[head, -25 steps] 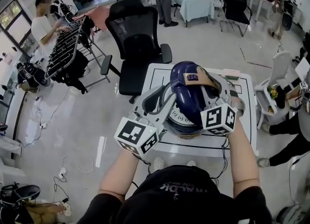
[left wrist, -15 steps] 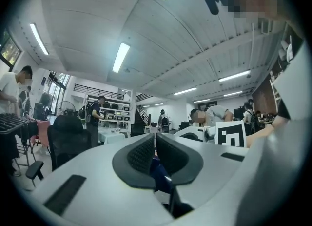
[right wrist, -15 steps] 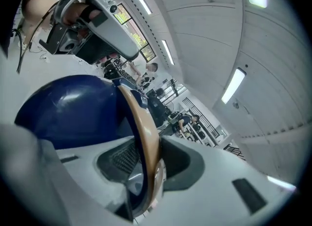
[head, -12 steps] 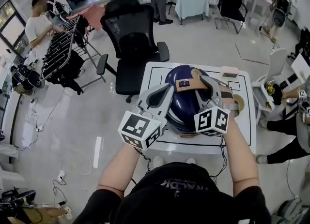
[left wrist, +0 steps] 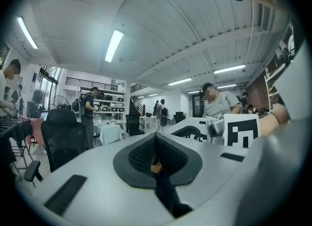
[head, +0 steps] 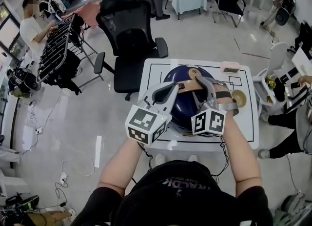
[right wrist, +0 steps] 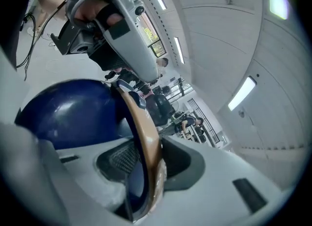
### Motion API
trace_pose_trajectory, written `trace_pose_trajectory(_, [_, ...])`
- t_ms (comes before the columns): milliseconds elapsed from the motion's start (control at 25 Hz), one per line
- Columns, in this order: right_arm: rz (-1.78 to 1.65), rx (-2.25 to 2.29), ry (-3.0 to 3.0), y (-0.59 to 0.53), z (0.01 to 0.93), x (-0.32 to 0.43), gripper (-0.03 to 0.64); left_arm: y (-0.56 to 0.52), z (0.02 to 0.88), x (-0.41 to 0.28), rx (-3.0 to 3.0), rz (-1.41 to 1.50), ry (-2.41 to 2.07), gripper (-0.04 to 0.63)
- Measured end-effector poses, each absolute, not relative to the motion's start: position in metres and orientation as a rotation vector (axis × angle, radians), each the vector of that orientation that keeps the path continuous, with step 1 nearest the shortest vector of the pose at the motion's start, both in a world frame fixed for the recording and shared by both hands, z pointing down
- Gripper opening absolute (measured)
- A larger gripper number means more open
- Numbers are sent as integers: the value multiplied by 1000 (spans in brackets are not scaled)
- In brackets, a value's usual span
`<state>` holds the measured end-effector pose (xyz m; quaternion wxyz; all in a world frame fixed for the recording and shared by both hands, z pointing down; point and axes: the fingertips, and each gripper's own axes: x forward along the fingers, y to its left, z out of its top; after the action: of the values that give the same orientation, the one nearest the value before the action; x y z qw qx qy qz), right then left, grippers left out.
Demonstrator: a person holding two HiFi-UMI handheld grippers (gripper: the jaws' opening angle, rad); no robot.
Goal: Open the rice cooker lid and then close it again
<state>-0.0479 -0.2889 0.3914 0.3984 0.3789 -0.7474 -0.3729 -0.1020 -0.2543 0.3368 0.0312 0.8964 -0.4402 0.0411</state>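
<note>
The rice cooker's dark blue lid (head: 187, 107) sits low over its body on the white table (head: 243, 122). A tan handle (head: 187, 87) arches across the lid. My right gripper (head: 204, 84) is shut on this handle; in the right gripper view the tan band (right wrist: 144, 132) runs between the pads of the gripper (right wrist: 146, 157), with the blue dome (right wrist: 68, 117) to the left. My left gripper (head: 171, 90) rests at the lid's left side. Its jaws (left wrist: 155, 144) are shut, pads together, with only a sliver of tan and blue showing below them.
A black office chair (head: 129, 30) stands just beyond the table. A small pink object (head: 230, 67) and a tan round item (head: 239, 98) lie on the table's far right. A white side stand (head: 273, 81) is at the right, a drying rack (head: 58, 49) and people at the left.
The lid has swung down from standing open, hiding the inner pot. Both grippers sank with it, and the left gripper's jaws closed.
</note>
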Motion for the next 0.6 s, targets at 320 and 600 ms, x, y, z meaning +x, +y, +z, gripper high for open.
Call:
trace_pose_trajectory(320, [-960,916,-1864,-286,405,-58,144,-263,370,-99,2736,265,-1306,3])
trace_pose_trajectory(600, [-962,871,-1844,-284,420,-69,153,-267,392,-107,2704,304,-1279,3])
